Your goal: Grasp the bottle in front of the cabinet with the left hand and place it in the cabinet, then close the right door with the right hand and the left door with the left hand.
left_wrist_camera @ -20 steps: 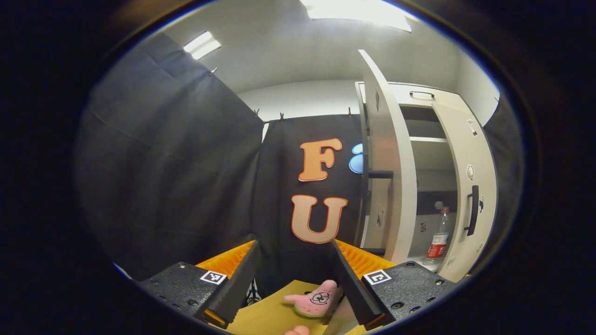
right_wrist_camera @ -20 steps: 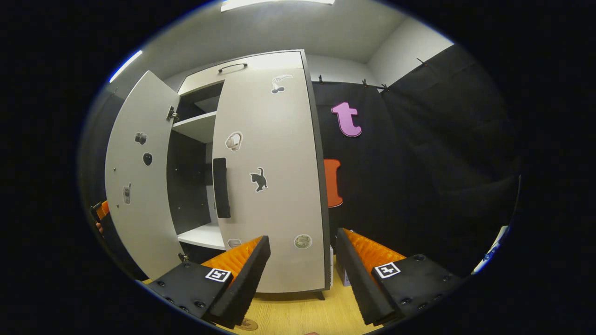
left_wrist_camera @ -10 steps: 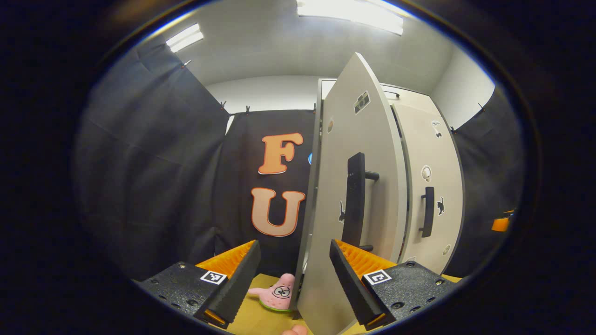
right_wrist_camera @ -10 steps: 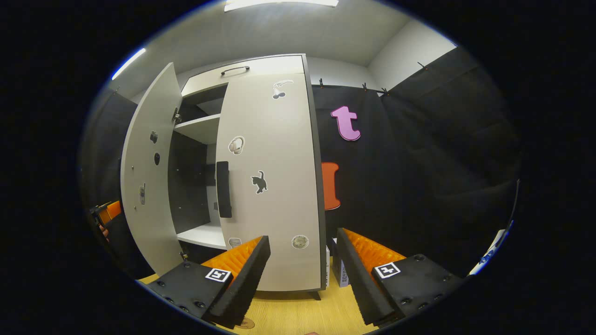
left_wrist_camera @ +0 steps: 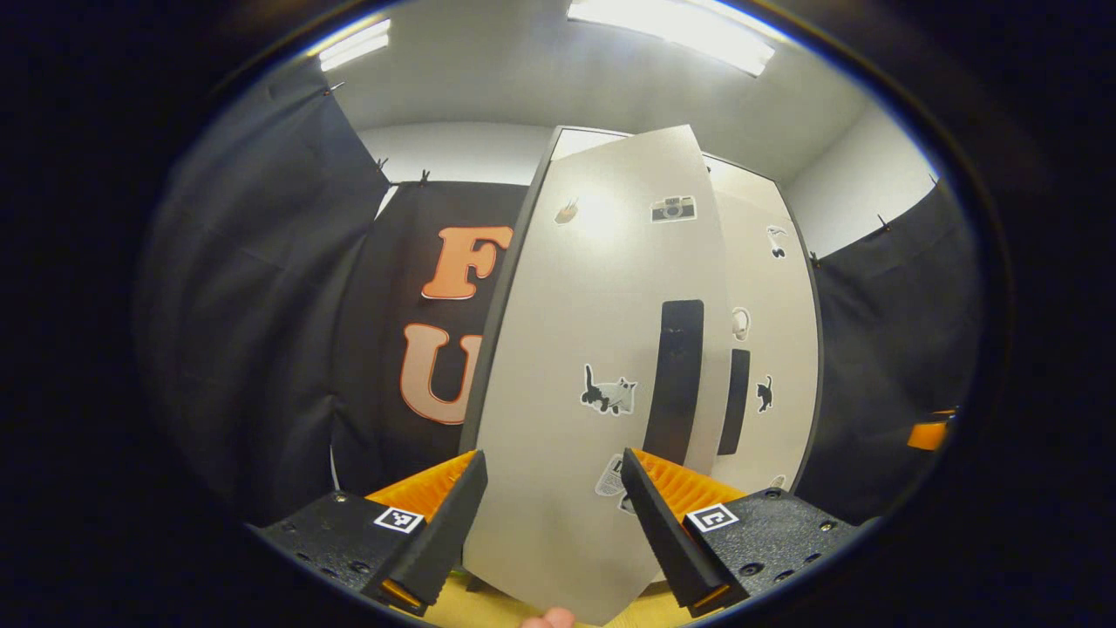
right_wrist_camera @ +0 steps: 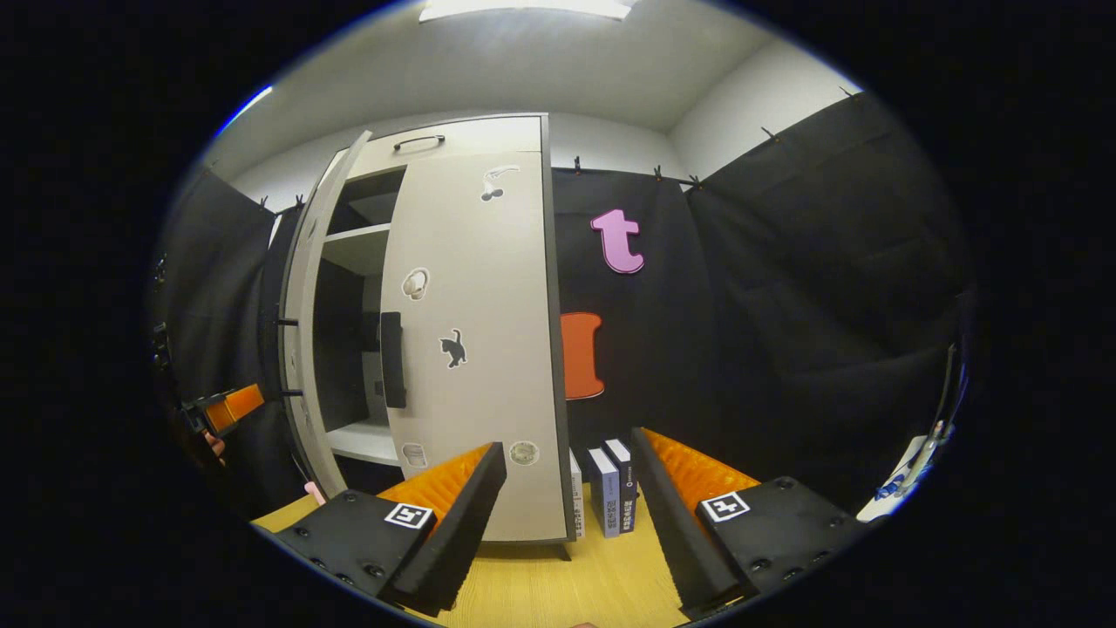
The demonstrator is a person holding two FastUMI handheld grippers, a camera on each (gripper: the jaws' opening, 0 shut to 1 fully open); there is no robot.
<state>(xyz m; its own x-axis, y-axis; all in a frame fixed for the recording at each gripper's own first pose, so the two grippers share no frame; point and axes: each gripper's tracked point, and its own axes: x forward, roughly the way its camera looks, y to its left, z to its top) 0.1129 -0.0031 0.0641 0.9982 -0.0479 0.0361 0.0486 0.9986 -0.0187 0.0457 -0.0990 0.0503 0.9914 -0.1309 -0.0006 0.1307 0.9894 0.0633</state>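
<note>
The cabinet's pale left door faces me close up in the left gripper view, with a cat sticker and a black handle. My left gripper stands open just before its lower part; whether it touches the door I cannot tell. Beside it, the right door lies flat against the cabinet. In the right gripper view the right door is closed and the left door stands edge-on, part open. The left gripper is outside that door. My right gripper is open and empty. The doors hide the bottle.
Several upright books stand on the wooden tabletop just right of the cabinet. Through the gap a lower shelf shows. A fingertip pokes in at the bottom of the left gripper view. Black cloth walls surround the booth.
The left door has swung well toward closed, with my left gripper following on its outer face. The bottle has gone out of sight. The right gripper's view shifted, bringing the books in.
</note>
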